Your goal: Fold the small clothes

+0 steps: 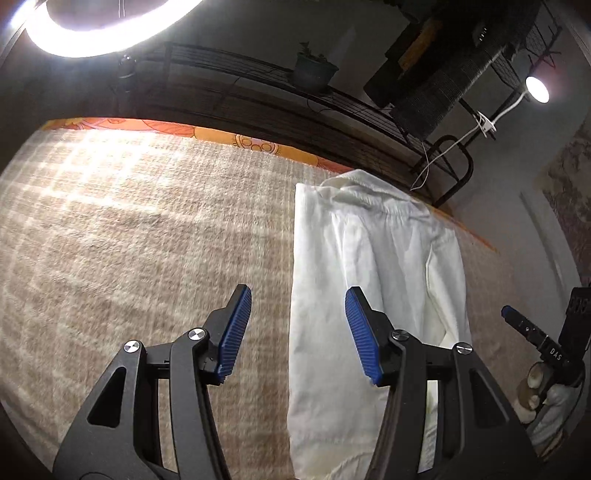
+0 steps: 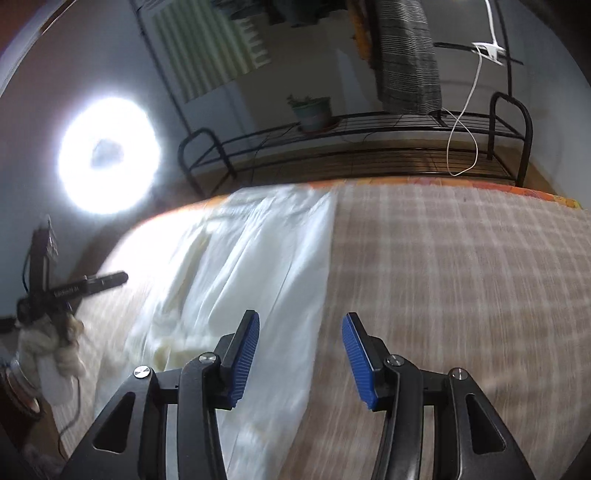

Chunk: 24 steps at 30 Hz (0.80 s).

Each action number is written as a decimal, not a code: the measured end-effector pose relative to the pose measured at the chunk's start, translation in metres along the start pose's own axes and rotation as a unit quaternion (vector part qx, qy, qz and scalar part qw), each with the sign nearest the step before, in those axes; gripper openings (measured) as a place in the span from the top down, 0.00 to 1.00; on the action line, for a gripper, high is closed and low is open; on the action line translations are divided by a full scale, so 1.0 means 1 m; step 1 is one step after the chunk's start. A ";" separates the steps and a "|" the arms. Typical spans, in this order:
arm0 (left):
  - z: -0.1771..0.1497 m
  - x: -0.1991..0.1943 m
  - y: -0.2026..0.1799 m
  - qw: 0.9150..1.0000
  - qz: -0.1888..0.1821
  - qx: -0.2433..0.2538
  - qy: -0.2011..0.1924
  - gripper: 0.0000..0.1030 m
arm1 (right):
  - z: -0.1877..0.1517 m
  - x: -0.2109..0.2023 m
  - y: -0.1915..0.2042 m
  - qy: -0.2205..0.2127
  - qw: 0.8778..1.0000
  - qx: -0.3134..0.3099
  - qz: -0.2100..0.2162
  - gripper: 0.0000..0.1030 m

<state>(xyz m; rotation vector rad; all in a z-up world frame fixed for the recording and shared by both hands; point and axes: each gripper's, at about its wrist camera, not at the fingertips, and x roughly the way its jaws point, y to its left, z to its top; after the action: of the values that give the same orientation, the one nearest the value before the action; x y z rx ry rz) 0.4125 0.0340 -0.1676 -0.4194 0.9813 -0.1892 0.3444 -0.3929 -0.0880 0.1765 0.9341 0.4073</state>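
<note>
A white garment [image 1: 373,266], folded into a long strip, lies flat on the beige checked blanket [image 1: 147,240]. My left gripper [image 1: 298,308] hovers open over the strip's left edge, with nothing between its blue pads. At the right edge of the left wrist view, a white-gloved hand [image 1: 546,406] holds my right gripper [image 1: 511,314]. In the right wrist view the garment [image 2: 240,266] is blurred. There my right gripper [image 2: 301,326] stands open over the strip's right edge, and its pads hold nothing. My left gripper [image 2: 96,282] shows at the far left.
An orange patterned sheet [image 1: 251,142] edges the blanket at the back. Behind it stands a black wire rack [image 2: 369,147] with a potted plant [image 2: 314,110] and a dangling white cable [image 2: 461,140]. A ring light [image 1: 103,33] and a small lamp [image 1: 537,89] glare.
</note>
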 end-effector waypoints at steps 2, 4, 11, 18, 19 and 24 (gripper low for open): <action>0.013 0.018 0.006 1.000 -0.016 -0.020 0.006 0.47 | 0.016 0.014 -0.010 -0.003 1.000 0.019 0.007 0.52; 0.021 0.031 0.008 0.999 -0.018 -0.025 0.011 0.47 | 0.027 0.029 -0.017 -0.003 0.999 0.034 0.015 0.52; 0.042 0.066 0.005 1.000 -0.011 -0.008 0.014 0.47 | 0.056 0.089 -0.026 0.012 0.999 0.038 0.021 0.52; 0.055 0.080 0.003 1.000 -0.022 0.004 0.010 0.66 | 0.073 0.117 -0.028 0.030 0.997 0.037 0.058 1.00; 0.055 0.083 0.002 1.000 -0.017 0.010 0.012 0.89 | 0.075 0.119 -0.029 0.031 0.998 0.029 0.053 1.00; 0.056 0.087 -0.004 1.000 -0.015 0.021 0.010 0.90 | 0.071 0.128 -0.046 0.048 0.998 0.027 0.022 1.00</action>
<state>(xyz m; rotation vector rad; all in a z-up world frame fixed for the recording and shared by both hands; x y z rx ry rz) 0.5068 0.0153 -0.2058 -0.3944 0.9888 -0.2415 0.4815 -0.3804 -0.1559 0.2282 1.0376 0.4345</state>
